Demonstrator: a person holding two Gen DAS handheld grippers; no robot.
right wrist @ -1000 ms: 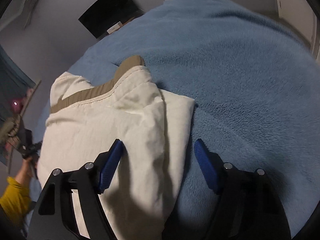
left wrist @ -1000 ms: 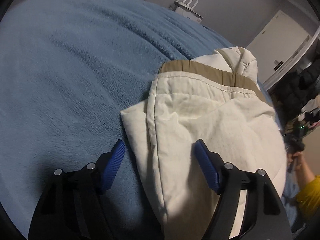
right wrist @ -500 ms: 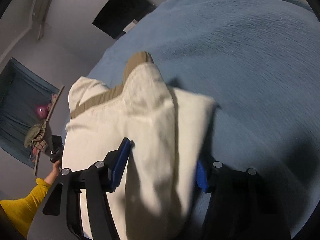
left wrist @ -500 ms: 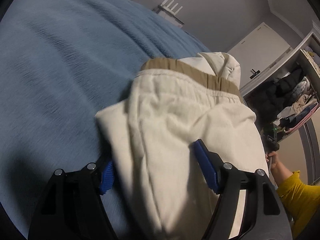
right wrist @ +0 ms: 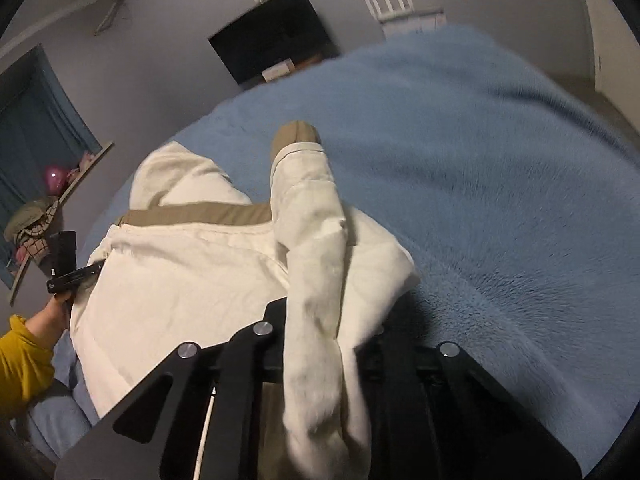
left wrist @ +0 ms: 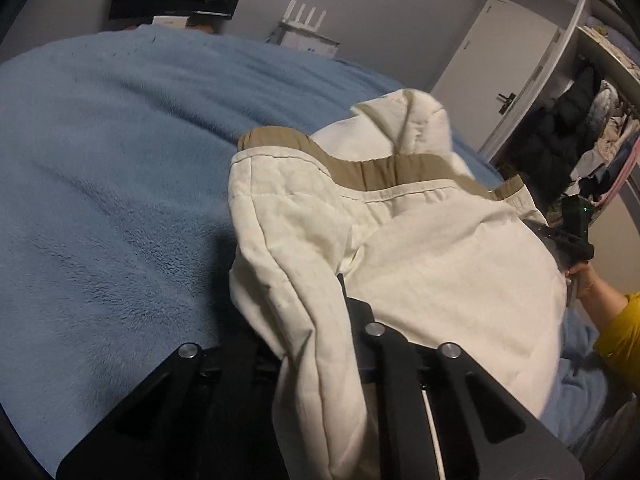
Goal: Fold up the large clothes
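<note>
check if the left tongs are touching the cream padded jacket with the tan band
Touching. The left wrist view shows the left tongs shut on a bunched fold of the cream padded jacket.

Blue fleece blanket (left wrist: 120, 184); black screen (right wrist: 276, 40), white router (left wrist: 304, 14), white door (left wrist: 500, 64), wardrobe clothes (left wrist: 580, 120).

The cream garment (left wrist: 440, 264) drapes over the left gripper (left wrist: 316, 320), so its fingertips and pads are buried in cloth at lower centre; the right gripper (right wrist: 320, 320) is covered likewise. The garment's near end runs off the bottom edge in both views. The blue blanket (right wrist: 500, 168) smears at upper right. A yellow sleeve (left wrist: 620, 340) is cut by the right edge.
</note>
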